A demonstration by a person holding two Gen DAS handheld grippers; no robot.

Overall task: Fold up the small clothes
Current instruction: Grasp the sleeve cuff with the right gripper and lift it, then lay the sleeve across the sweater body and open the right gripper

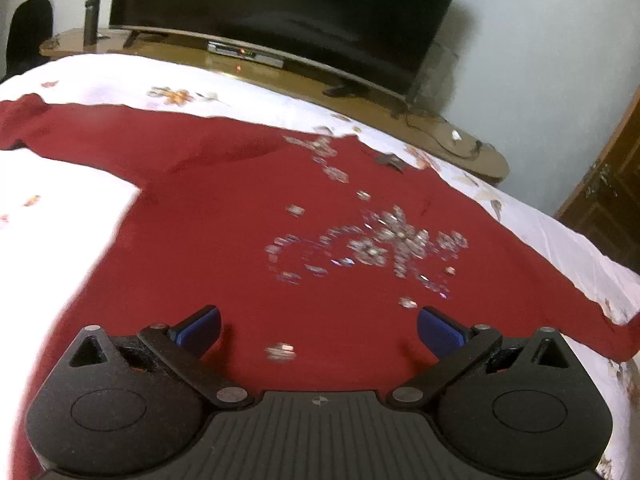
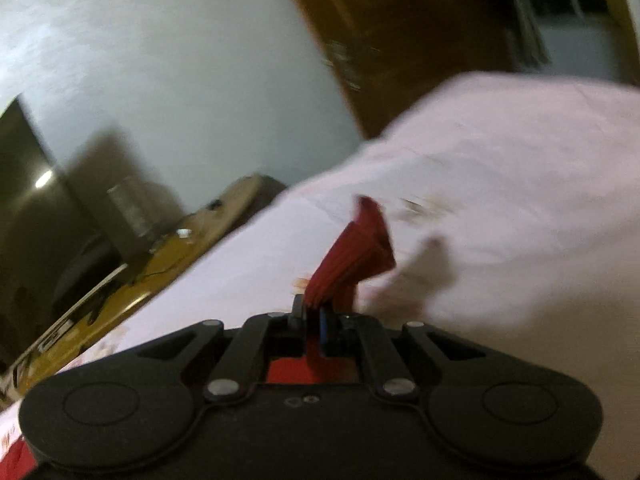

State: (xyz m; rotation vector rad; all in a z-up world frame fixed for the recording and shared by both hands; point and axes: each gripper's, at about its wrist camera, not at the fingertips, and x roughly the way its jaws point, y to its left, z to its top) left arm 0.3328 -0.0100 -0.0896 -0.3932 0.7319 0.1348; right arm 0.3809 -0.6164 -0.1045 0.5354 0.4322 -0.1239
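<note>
While right tongs (image 2: 316, 320) pinch the sleeve edge (image 2: 352, 252), bedsheet (image 2: 500, 168) lies bare.

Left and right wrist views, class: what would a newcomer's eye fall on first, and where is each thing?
First the red garment, spread flat across the white floral bedsheet, with silvery beadwork right of its middle. Beyond the bed, a big dark television stands on a wooden unit. In the right wrist view, the right tool is shut on a bunched end of red cloth, while the left tool is open above the garment.
</note>
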